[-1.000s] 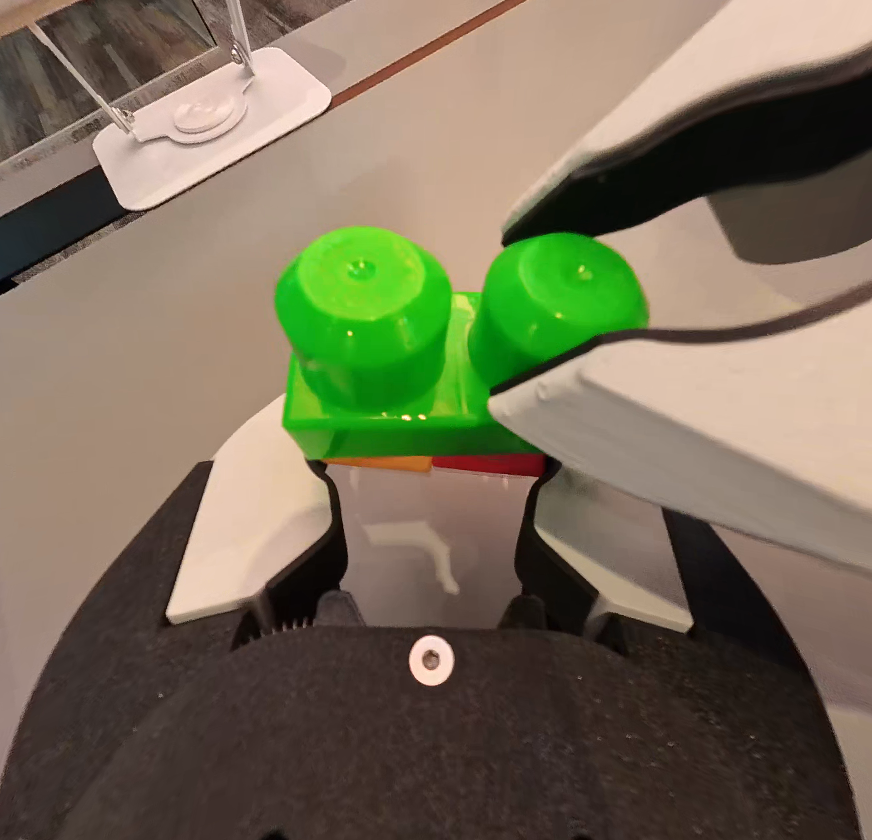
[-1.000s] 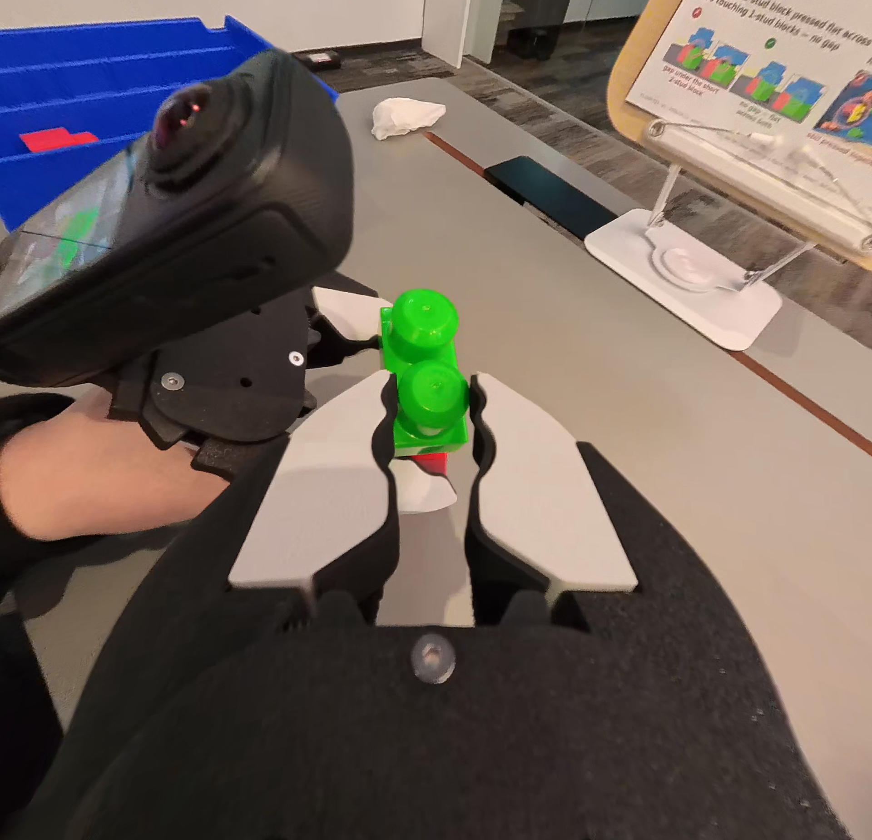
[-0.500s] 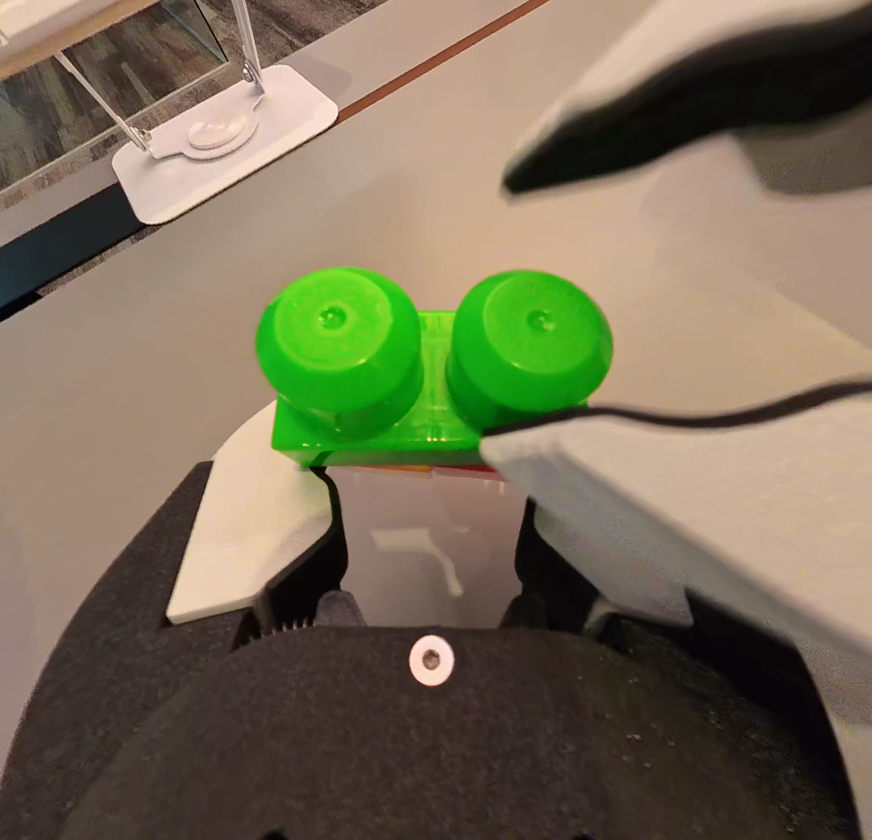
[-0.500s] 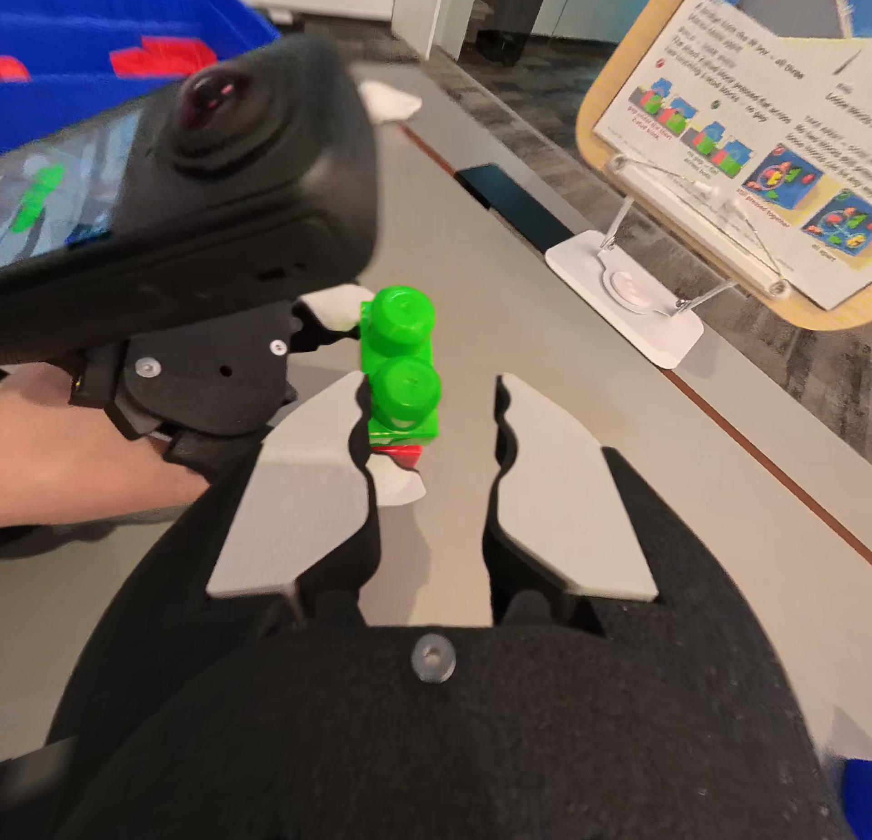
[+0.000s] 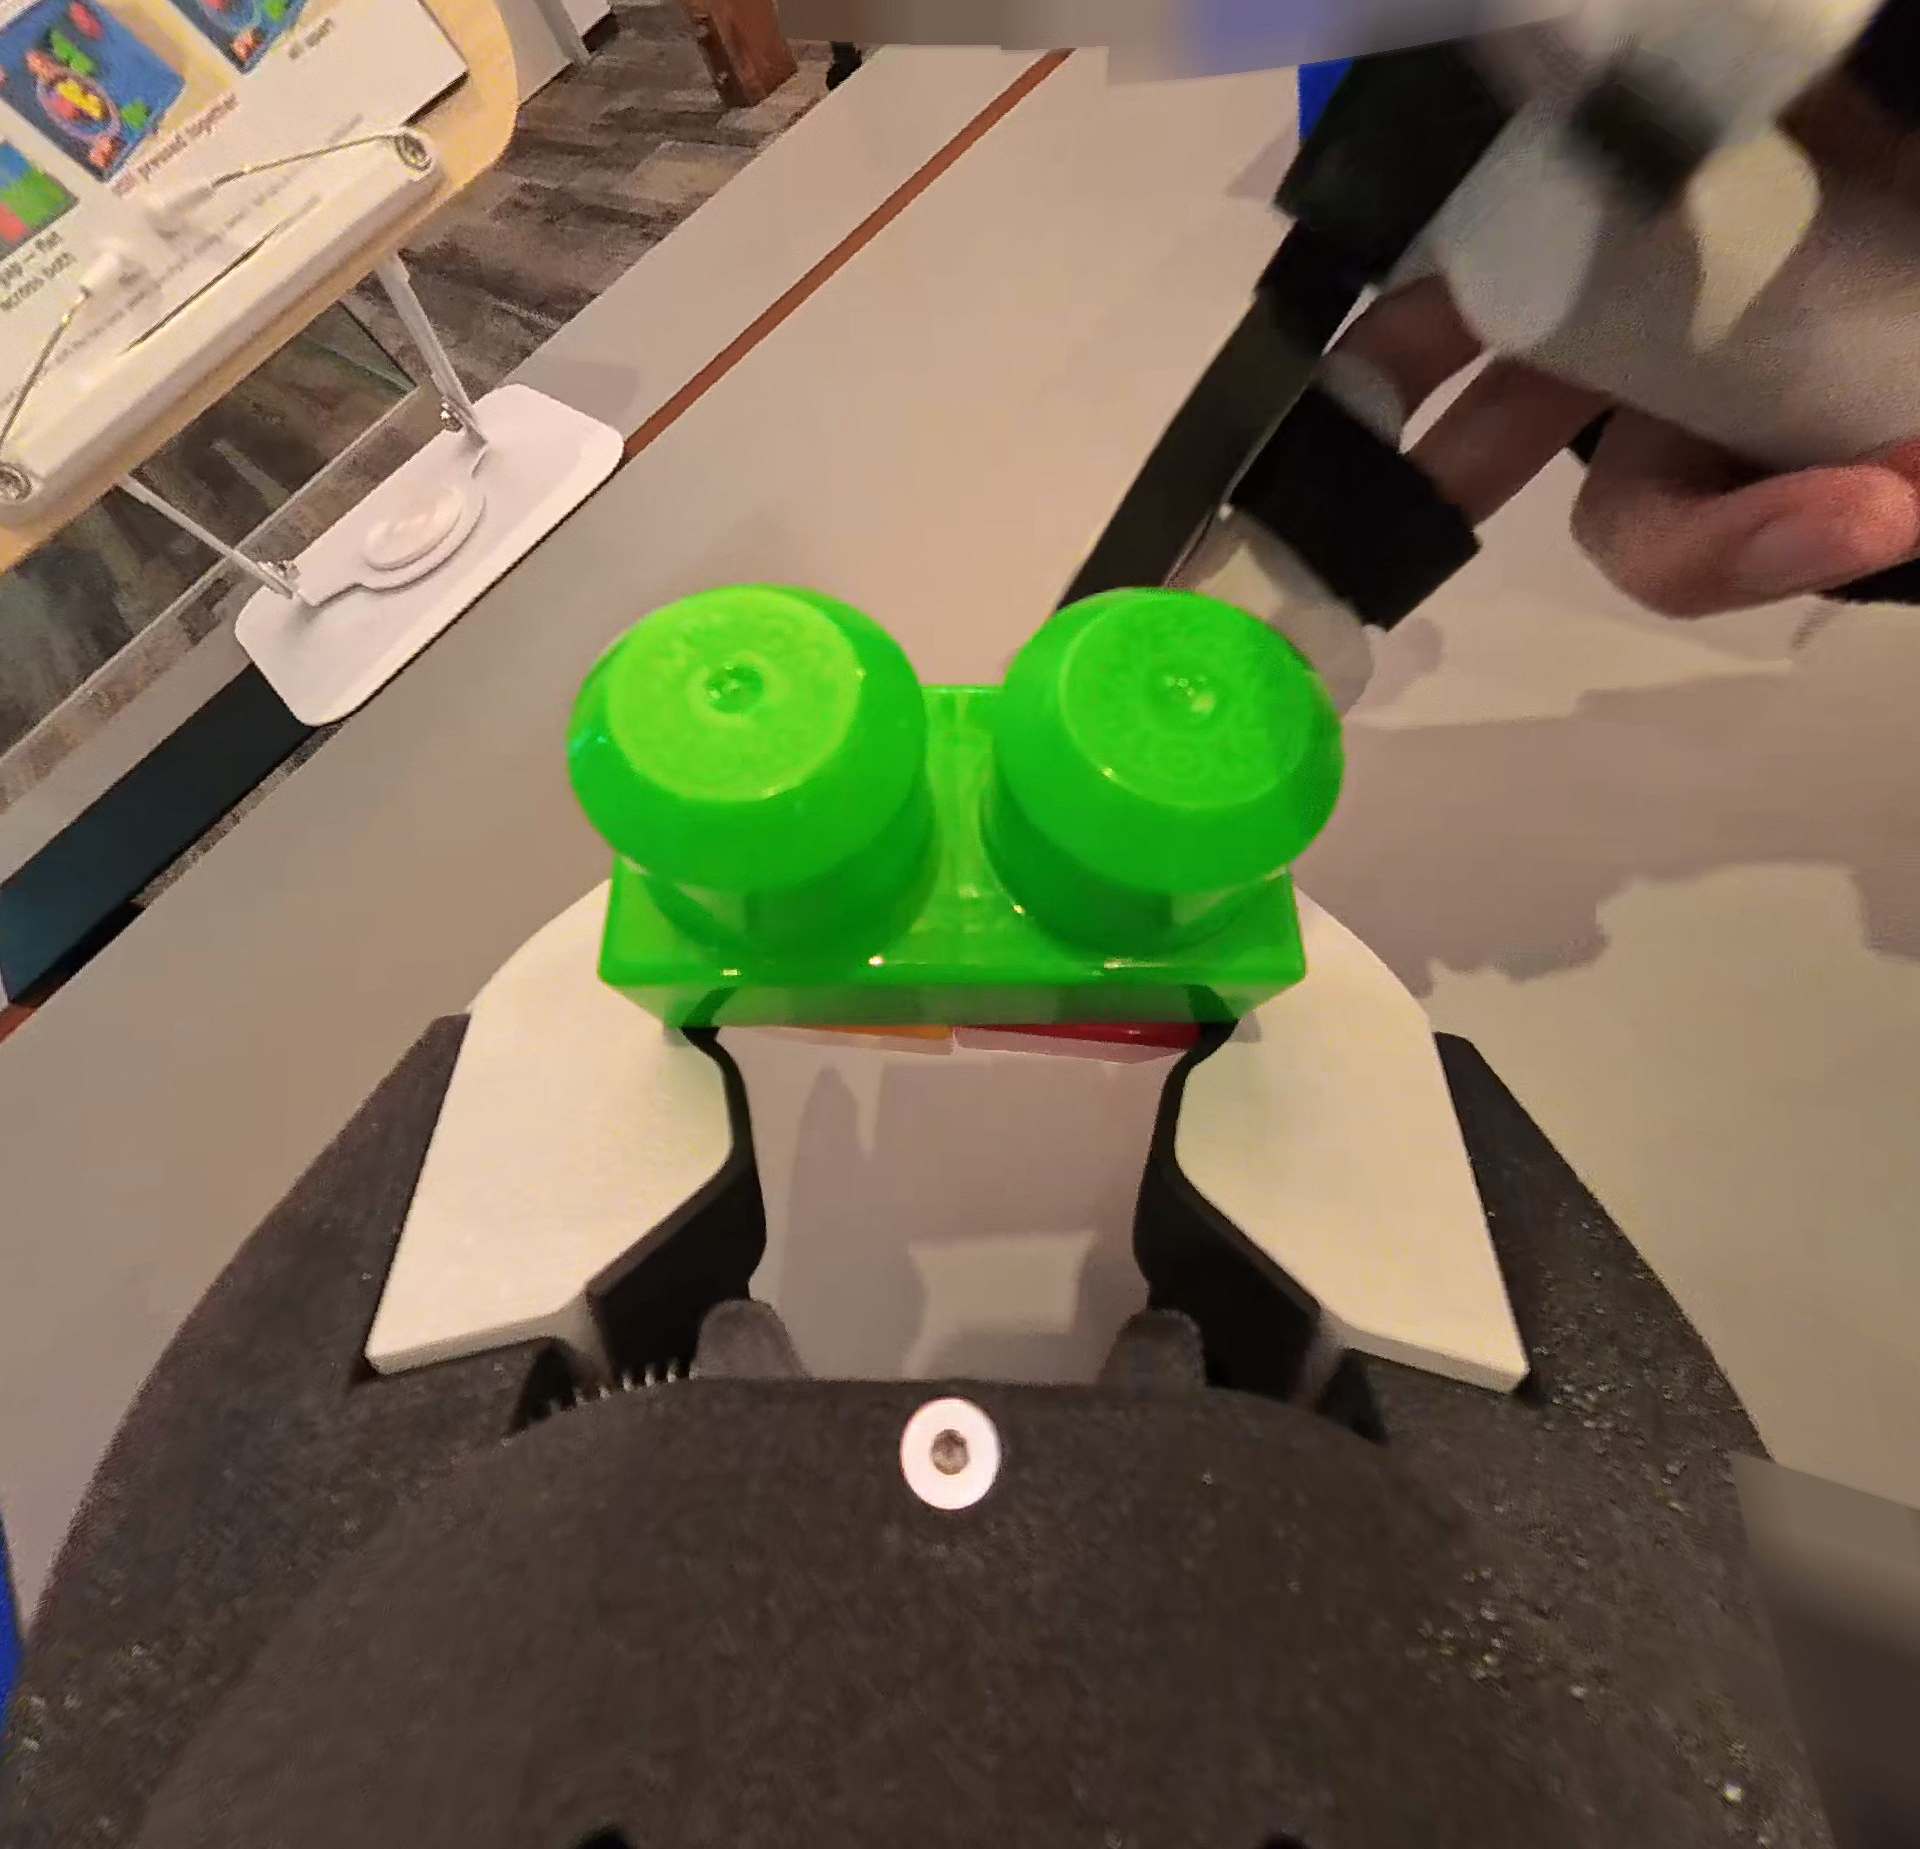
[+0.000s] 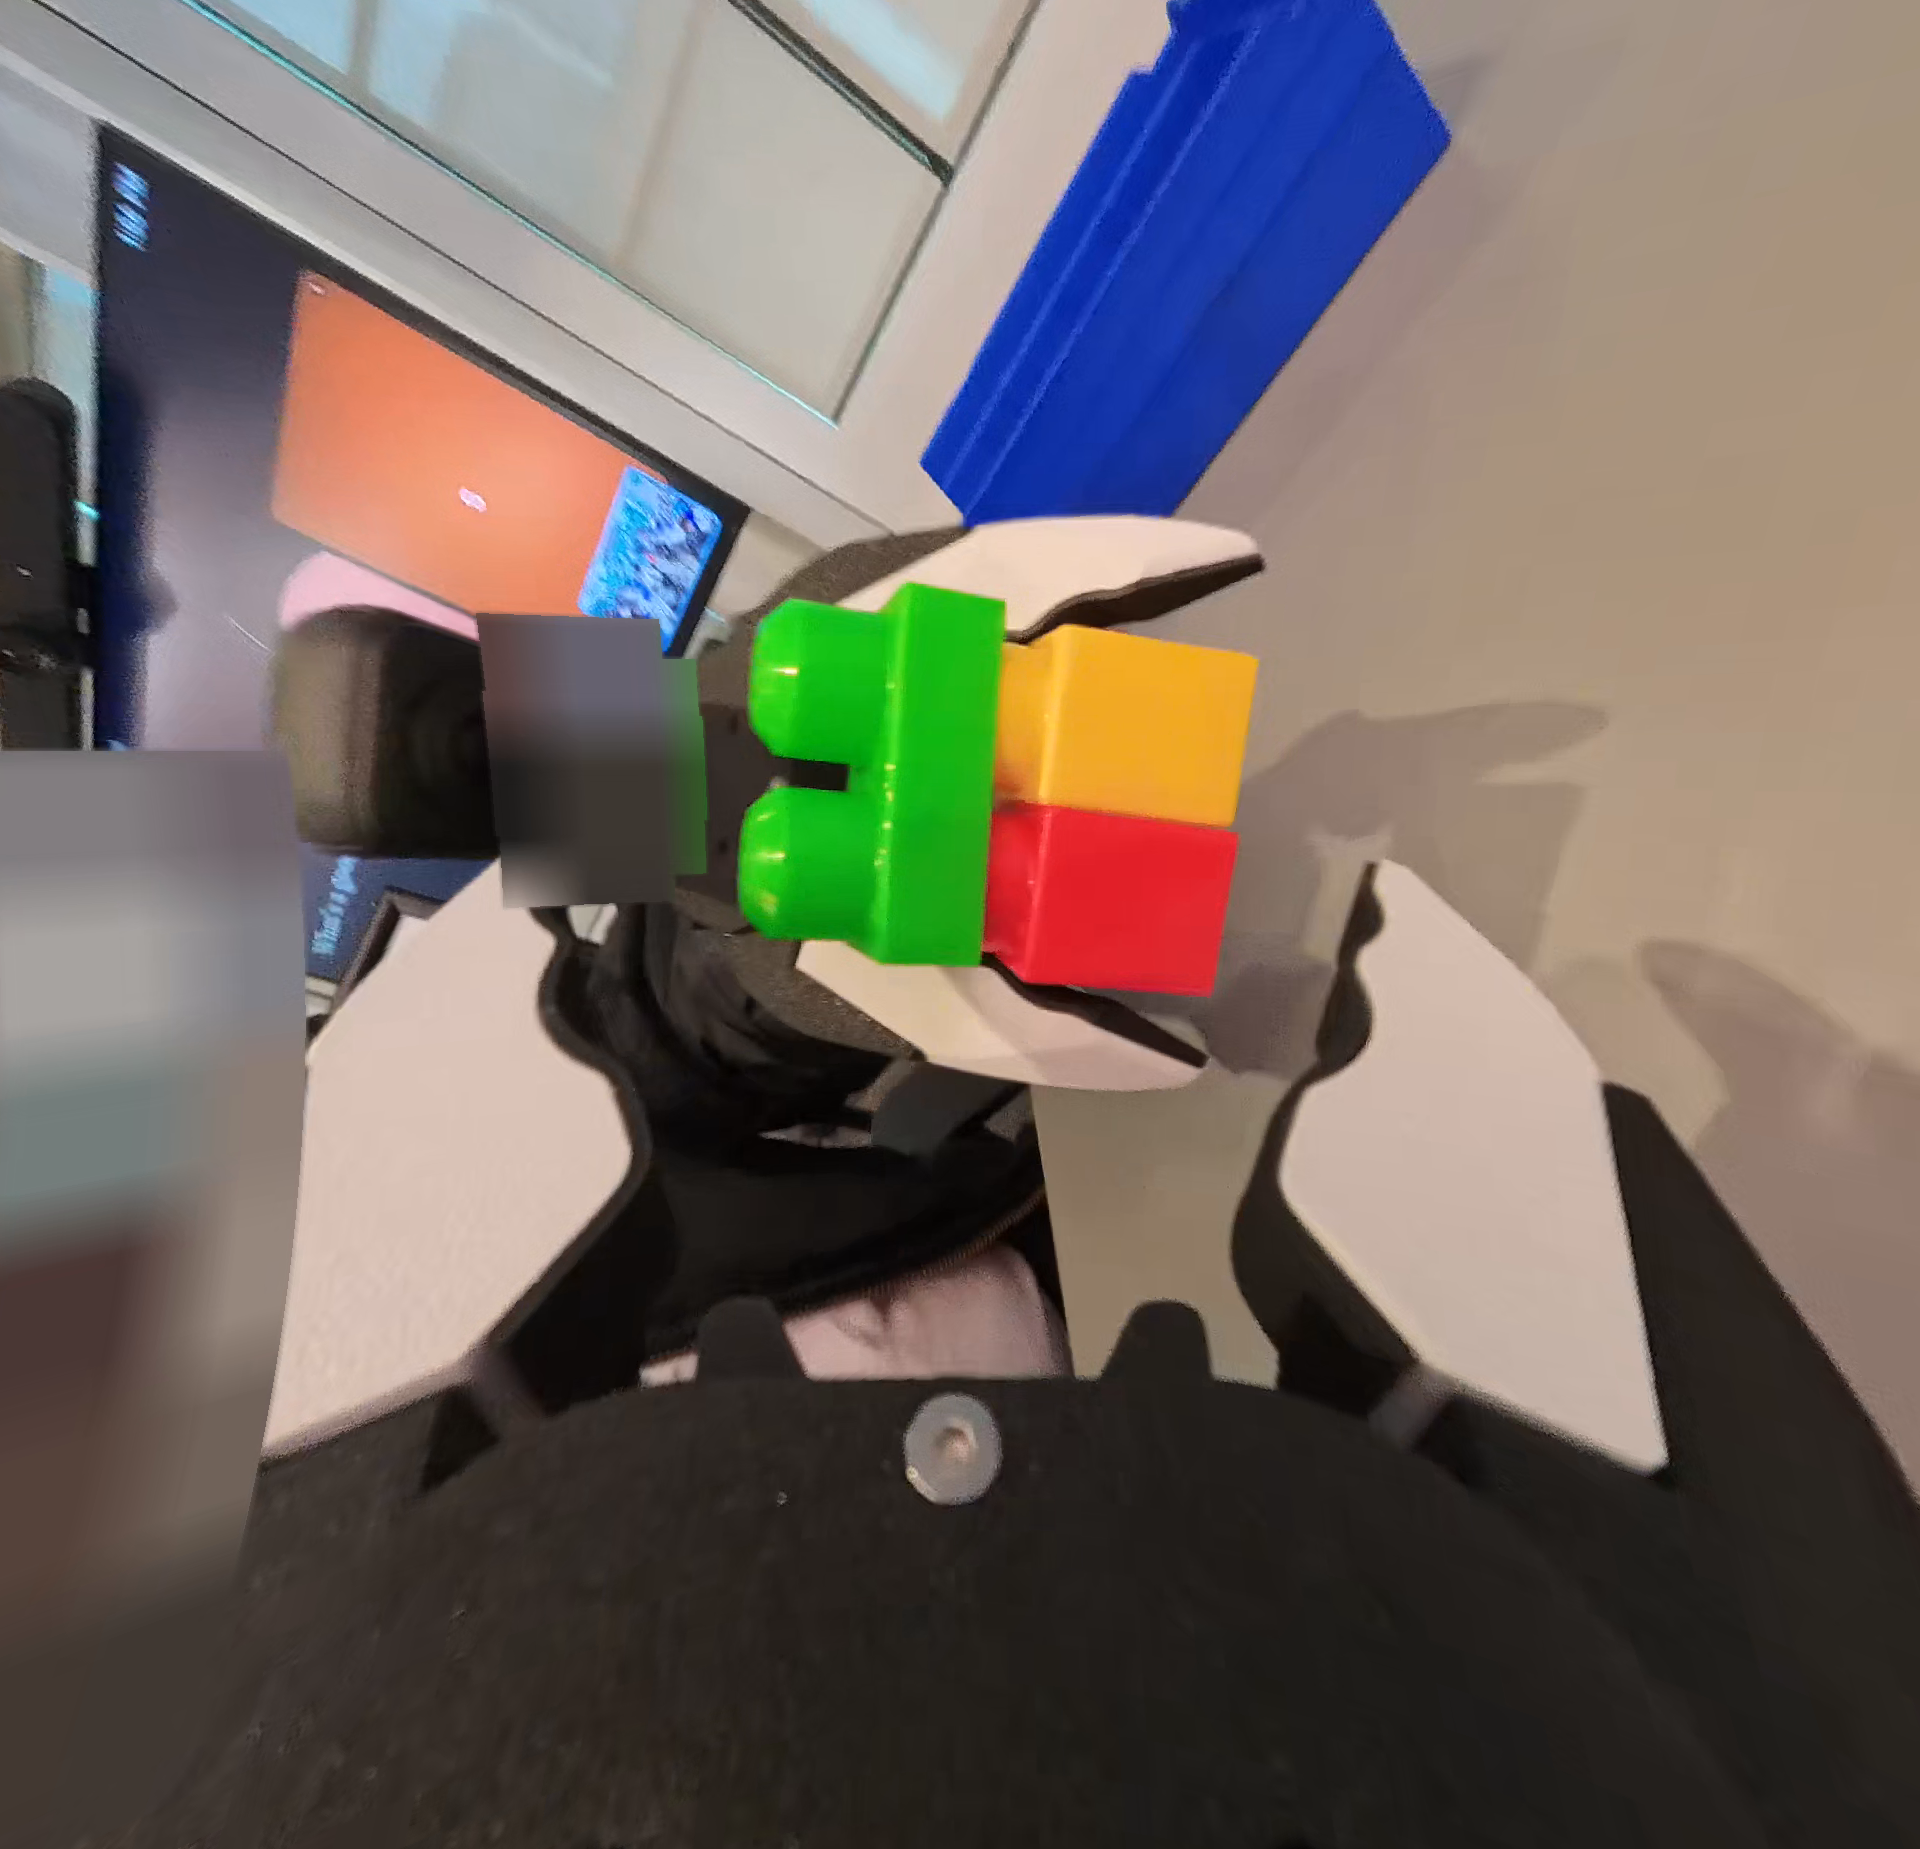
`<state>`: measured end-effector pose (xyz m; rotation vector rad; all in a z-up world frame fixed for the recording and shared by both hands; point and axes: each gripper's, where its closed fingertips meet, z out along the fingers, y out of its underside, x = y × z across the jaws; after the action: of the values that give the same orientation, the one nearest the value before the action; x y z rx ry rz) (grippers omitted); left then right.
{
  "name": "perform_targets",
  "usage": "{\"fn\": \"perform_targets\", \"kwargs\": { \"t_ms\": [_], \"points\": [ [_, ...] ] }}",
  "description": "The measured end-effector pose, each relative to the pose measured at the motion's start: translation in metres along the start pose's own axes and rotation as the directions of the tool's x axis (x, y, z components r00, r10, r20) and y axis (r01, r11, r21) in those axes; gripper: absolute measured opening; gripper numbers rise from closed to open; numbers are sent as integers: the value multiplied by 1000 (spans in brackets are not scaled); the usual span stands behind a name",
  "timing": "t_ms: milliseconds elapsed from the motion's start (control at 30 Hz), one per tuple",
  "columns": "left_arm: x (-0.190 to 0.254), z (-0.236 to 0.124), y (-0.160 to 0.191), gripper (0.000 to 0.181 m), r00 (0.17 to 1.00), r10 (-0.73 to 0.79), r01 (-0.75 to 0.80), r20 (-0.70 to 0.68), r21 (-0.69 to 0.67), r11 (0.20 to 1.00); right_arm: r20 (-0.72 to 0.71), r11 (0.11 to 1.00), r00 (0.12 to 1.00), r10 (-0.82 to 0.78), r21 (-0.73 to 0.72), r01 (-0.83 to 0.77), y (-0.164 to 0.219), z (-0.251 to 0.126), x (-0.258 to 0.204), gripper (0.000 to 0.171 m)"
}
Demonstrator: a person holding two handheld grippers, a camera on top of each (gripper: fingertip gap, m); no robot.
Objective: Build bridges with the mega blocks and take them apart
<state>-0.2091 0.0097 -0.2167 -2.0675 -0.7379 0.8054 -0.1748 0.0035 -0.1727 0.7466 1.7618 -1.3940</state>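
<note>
My left gripper point(image 5: 956, 1030) is shut on a small bridge: a green two-stud block point(image 5: 951, 926) sits across a yellow block point(image 5: 894, 1036) and a red block point(image 5: 1070, 1039). The right wrist view shows it side-on: green block point(image 6: 935, 771), yellow block point(image 6: 1132, 724), red block point(image 6: 1112, 895), with the left fingers point(image 6: 1101, 563) pressed on the outer faces of the yellow and red blocks. My right gripper point(image 6: 956, 926) is wide open and empty, a little back from the bridge. In the left wrist view it is a blur at the top right point(image 5: 1351, 397), held by a hand.
A grey table point(image 5: 935, 345) lies below. An instruction board point(image 5: 208, 137) stands on a white base point(image 5: 416, 542) at the left. A blue bin point(image 6: 1195, 272) and a lit screen point(image 6: 447, 469) are behind the bridge in the right wrist view.
My right gripper let go of the green block's stud, opened wide and pulled away, turning to a new angle. My left gripper kept its hold on the bridge.
</note>
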Motion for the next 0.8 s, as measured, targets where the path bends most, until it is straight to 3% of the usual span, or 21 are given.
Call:
{"fn": "perform_targets", "kwargs": {
  "t_ms": [133,267,333,500,633,800],
  "points": [
    [5,0,-2,90,999,43,-43,-5,-16,999,-4,996,999,48,-80,-48,12,15,2,140],
    [7,-1,-5,89,998,56,-56,-7,-19,998,-35,986,999,39,-158,-44,23,23,9,129],
    [7,-1,-5,89,999,51,-51,-12,-23,998,12,986,998,58,-158,-55,22,24,2,114],
    [7,-1,-6,87,997,73,-73,-10,-47,996,-14,986,1000,28,-166,-30,23,26,0,119],
    [3,-4,-12,89,999,52,-52,-5,-17,999,32,991,997,71,-115,-67,14,22,-3,105],
    [5,-2,-10,89,997,72,-72,-7,-36,997,61,992,996,72,-112,-65,16,20,-2,109]
  ]
}}
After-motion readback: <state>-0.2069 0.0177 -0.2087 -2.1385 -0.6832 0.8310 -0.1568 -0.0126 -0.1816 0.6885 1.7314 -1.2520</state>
